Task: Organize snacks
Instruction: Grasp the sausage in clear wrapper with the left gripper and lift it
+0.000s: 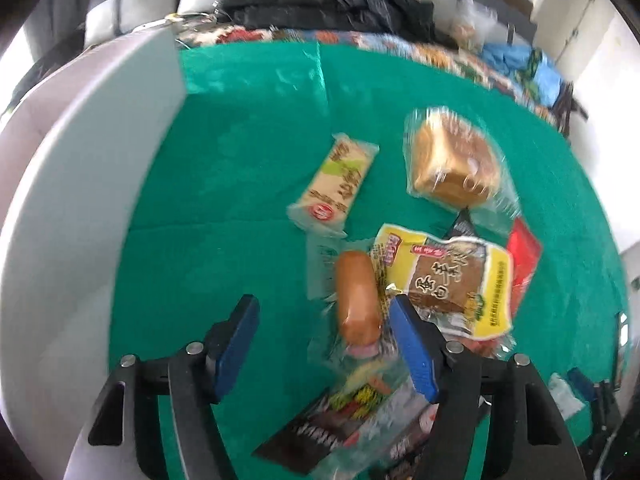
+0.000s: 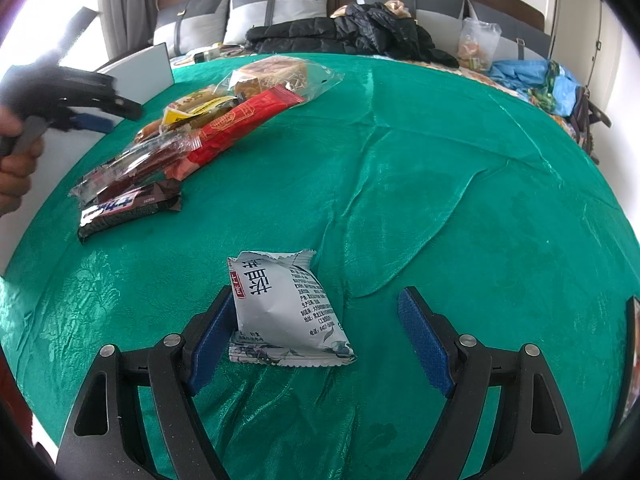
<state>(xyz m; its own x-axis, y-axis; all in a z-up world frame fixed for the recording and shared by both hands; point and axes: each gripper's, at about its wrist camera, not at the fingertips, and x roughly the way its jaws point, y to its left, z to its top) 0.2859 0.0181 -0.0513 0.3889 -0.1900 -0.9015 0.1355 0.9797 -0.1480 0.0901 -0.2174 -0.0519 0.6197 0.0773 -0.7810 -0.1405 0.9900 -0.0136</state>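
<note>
My left gripper (image 1: 324,344) hangs open over a pile of snacks on the green cloth (image 1: 240,264). A sausage in clear wrap (image 1: 358,296) lies between its tips, close to the right pad, and neither pad presses it. Around it lie a yellow packet (image 1: 444,280), a beige wafer packet (image 1: 336,182), wrapped bread (image 1: 456,160), a red packet (image 1: 524,260) and a dark chocolate bar (image 1: 332,428). My right gripper (image 2: 318,340) is open around a grey-white packet (image 2: 284,308). The packet sits beside the left pad, well apart from the right one. The snack pile (image 2: 180,148) lies at the far left.
A white board or box wall (image 1: 80,200) stands along the cloth's left edge. In the right wrist view a hand (image 2: 16,168) holds the left gripper (image 2: 92,116) beside the pile. Behind the cloth lie a black jacket (image 2: 344,32), a clear plastic bag (image 2: 478,44) and blue bags (image 2: 532,76).
</note>
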